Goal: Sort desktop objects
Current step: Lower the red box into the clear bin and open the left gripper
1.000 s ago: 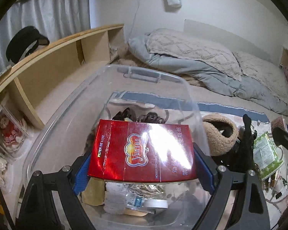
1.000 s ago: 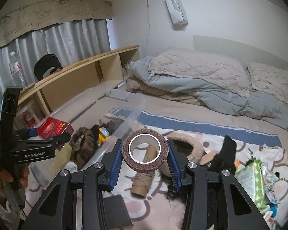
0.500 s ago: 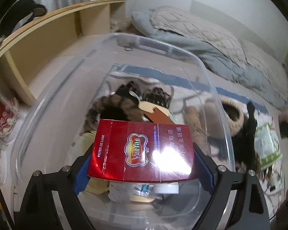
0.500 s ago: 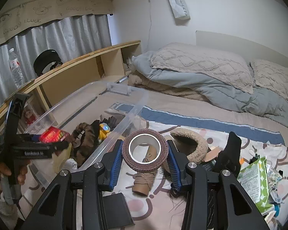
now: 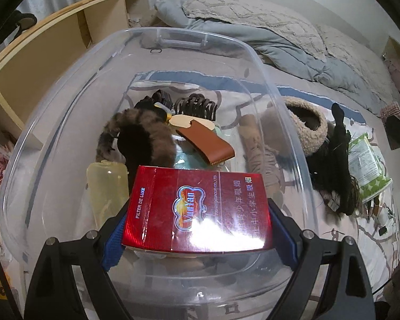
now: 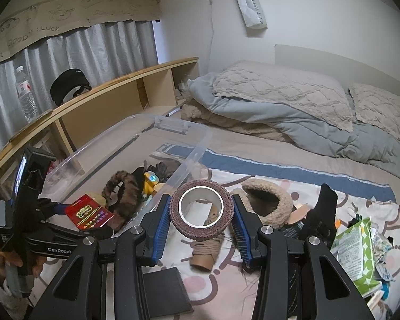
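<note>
My left gripper [image 5: 197, 221] is shut on a red cigarette pack [image 5: 197, 210], held flat across both blue pads and tilted down inside a clear plastic bin [image 5: 288, 122]. The right wrist view shows that same pack [image 6: 89, 214] low in the bin [image 6: 197, 149], with the left gripper [image 6: 82, 217] around it. Beneath the pack lie a furry headband [image 5: 144, 130], a brown leather case [image 5: 205, 144], a dark hair claw [image 5: 196, 105] and a pale bottle [image 5: 106, 186]. My right gripper [image 6: 201, 210] is shut on a maroon tape roll [image 6: 201, 208], held above the patterned blanket [image 6: 226, 280] just right of the bin.
A fleece headband [image 6: 266, 202], a twine spool [image 6: 208, 242], a black sock [image 6: 320, 216] and a green wipes pack [image 6: 357, 250] lie on the blanket. A wooden shelf [image 6: 106, 106] runs along the left. Folded bedding [image 6: 280, 106] lies behind. A dark flat card [image 6: 168, 290] sits near my right gripper.
The left gripper has tipped downward and sunk into the bin with the cigarette pack, so more of the bin's contents show. The right gripper and tape roll have held still.
</note>
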### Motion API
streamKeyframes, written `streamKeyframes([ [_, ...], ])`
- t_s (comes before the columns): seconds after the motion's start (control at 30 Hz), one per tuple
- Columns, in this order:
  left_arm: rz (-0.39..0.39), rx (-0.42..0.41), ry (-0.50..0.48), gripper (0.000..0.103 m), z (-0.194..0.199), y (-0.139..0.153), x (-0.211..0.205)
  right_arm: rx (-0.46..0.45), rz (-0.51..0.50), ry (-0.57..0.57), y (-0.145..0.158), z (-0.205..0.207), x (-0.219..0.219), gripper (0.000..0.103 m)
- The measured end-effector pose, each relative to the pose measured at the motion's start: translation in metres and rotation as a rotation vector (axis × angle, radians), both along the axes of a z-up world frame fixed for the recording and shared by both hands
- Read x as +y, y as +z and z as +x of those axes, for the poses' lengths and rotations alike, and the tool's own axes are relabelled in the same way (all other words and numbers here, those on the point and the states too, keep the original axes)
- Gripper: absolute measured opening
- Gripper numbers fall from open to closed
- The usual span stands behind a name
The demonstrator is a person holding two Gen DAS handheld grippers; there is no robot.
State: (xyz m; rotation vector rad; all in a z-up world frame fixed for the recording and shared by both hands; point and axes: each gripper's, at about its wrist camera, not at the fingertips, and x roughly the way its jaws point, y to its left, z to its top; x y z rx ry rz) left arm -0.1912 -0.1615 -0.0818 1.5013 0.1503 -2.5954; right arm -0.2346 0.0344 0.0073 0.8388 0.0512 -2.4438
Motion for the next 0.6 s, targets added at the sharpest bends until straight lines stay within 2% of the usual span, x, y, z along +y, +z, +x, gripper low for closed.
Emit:
streamKeyframes([
  [0.27, -0.083, 0.004, 0.011, 0.092, 0.006, -0.003, 0.001, 0.001, 0.003, 0.006, 0.001, 0.004, -0.006, 0.045],
  [0.3, -0.083, 0.006, 0.010, 0.093, 0.007, -0.003, 0.001, 0.001, 0.004, 0.008, 0.001, 0.005, -0.007, 0.045],
  [0.37, -0.081, 0.012, 0.013, 0.101, 0.008, -0.002, 0.001, 0.001, 0.005, 0.011, 0.001, 0.006, -0.010, 0.045],
  [0.6, -0.042, 0.059, 0.056, 0.102, 0.014, 0.010, -0.010, -0.001, 0.007, 0.021, 0.001, 0.008, -0.017, 0.045],
])
